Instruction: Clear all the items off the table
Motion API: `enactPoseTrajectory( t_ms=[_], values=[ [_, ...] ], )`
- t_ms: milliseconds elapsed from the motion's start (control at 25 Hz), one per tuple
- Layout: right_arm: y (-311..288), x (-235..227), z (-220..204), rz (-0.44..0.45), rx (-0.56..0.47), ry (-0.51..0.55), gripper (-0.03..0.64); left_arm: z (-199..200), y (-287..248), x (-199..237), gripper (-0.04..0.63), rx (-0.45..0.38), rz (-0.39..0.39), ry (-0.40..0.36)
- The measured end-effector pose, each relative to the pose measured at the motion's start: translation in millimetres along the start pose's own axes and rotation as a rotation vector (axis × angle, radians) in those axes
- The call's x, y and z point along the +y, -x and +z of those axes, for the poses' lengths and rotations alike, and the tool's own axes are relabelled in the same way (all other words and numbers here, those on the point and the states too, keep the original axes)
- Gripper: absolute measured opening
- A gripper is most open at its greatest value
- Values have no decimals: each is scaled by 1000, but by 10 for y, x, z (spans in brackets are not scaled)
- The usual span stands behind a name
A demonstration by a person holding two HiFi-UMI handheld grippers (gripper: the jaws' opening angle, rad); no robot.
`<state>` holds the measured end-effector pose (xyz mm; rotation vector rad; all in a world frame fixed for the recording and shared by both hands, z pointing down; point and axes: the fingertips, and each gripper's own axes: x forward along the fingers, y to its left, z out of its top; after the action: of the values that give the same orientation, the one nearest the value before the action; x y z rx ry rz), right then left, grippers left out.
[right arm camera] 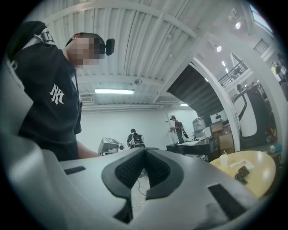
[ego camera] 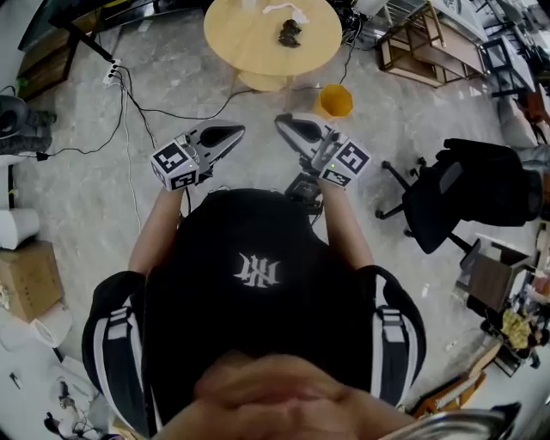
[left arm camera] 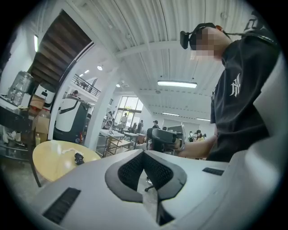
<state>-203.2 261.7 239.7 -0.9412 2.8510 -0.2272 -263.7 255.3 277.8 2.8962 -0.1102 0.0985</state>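
Hovering closed and empty, left claw [ego camera: 227,135] and right claw [ego camera: 292,129] have the table's [ego camera: 245,39] dark item [ego camera: 290,33] at twelve o'clock, right claw nearer.

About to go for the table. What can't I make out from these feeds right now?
- Dark item on the round table: too small in every view to identify.
- White item: cut off by the head view's top edge, tiny in both gripper views.
- Table's far side: beyond that same edge.
- Table's near part, right gripper view: hidden behind the right gripper's body.
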Motion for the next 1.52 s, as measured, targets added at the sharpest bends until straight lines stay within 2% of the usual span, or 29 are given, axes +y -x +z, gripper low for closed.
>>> enactPoseTrajectory(
  t_ms=[200, 640, 840, 1000, 1120, 1320, 1520],
  values=[
    [74, -14, -3, 7, -2, -3, 3, -24, -50, -8, 12, -5, 7, 23],
    [616, -186, 58, -60, -44, -17, 3, -56, -325, -128, 12, 5, 21, 36],
    [893, -236, 58, -72, -7, 2, 3, -25, -461, -169, 12, 17, 47, 46],
    [1079, -278, -20, -88, 70, 67, 3, -37, -514, -159, 12, 34, 91, 33],
    [1213, -335, -32, -88, 71, 87, 3, -40, -521, -113, 12, 34, 131, 26],
    [1316, -442, -137, -80, 55, 46, 3, -131, -460, -92, 12, 46, 195, 51],
    [1170, -608, -198, -91, 20, -19, 3, -214, -407, 2, 12, 67, 206, 77]
  ],
)
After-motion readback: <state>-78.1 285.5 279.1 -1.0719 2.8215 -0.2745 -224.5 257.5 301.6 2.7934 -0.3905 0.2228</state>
